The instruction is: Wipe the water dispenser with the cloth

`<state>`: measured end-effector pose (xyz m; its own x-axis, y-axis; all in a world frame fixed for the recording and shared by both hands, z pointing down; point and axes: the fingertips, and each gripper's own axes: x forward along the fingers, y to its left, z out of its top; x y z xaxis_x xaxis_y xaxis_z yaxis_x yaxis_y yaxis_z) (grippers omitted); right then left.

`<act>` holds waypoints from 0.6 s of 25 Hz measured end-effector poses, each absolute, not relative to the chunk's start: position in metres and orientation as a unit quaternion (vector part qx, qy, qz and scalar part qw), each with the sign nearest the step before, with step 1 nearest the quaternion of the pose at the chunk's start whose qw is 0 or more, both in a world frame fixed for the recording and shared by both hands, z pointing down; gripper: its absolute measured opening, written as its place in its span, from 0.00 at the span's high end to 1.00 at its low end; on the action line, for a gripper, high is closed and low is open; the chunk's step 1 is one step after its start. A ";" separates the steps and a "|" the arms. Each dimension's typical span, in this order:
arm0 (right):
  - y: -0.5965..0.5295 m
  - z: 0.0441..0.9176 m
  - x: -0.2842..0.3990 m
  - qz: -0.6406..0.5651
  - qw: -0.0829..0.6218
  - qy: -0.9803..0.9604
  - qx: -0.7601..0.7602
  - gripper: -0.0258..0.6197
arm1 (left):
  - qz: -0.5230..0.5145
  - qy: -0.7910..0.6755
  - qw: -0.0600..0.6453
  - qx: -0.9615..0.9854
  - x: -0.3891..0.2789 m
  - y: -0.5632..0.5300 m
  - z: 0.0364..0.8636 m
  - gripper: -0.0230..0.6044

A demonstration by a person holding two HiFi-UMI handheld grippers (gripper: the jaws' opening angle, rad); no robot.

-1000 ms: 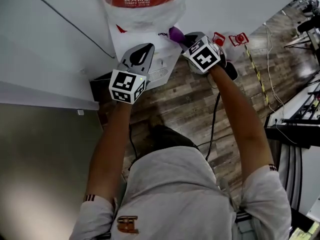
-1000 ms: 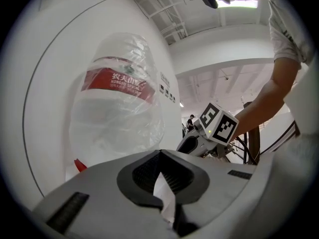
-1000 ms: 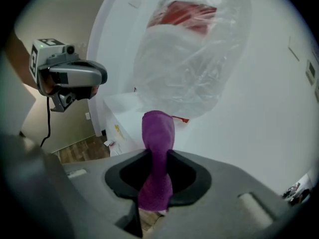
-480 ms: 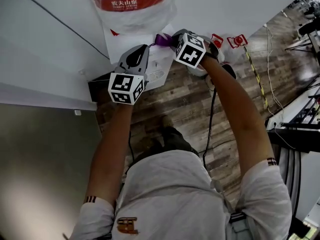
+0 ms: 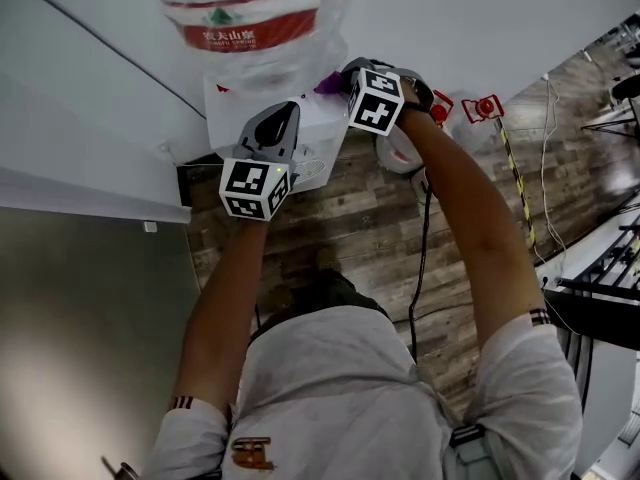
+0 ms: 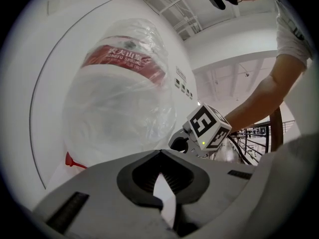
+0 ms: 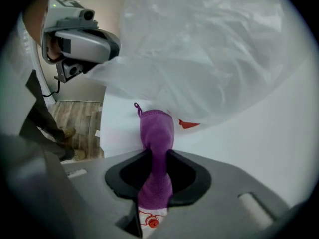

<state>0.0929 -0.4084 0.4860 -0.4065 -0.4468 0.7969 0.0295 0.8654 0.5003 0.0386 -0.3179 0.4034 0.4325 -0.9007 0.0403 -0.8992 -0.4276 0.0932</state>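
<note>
My left claw (image 6: 160,156) hung over the front part of the water dispenser's (image 5: 225,108) top. Its jaws were drawn almost together, with only a thin pale slit between them, and I could see nothing held there. My right claw (image 7: 157,156) was clamped on the purple cloth (image 7: 157,133). A bunched length of it stuck out past the jaws, and a white tag with a red mark showed at the near end.

The free end of the cloth lay against the dispenser's white top, right where the bottle (image 5: 250,18) sits down into it. From the right gripper view I could not tell how firmly it pressed. The bottle was wrapped in clear plastic film with a red label band, and it stood upright on the dispenser, just beyond both claws. The wooden floor (image 5: 380,218) lay beside and below the dispenser, and a white wall (image 5: 100,68) stood behind it.

As I judged it, the cloth was picked up and brought to the dispenser, and the wiping had reached the top surface around the bottle's base. No picture showed streaks, wet patches or dirt, so I could not say how much of that surface was done. The dispenser's front, sides and tap area looked to be left for later, and my left claw had no part in the wipe.
</note>
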 end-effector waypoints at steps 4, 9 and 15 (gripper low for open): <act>-0.438 0.491 0.087 -0.243 0.524 -0.809 0.113 0.81 | -0.008 -0.543 0.053 0.838 0.034 -0.326 0.410 0.97; -0.467 0.491 0.082 -0.281 0.524 -0.800 0.081 0.81 | -0.003 -0.558 0.058 0.828 0.028 -0.332 0.418 0.97; -0.499 0.495 0.082 -0.301 0.525 -0.793 0.070 0.81 | -0.006 -0.572 0.054 0.818 0.028 -0.340 0.414 0.97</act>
<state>0.0823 -0.4994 0.4946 -0.4400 -0.4272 0.7899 0.2047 0.8087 0.5514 0.0282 -0.3401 0.4135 0.3454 -0.9370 0.0519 -0.9358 -0.3397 0.0942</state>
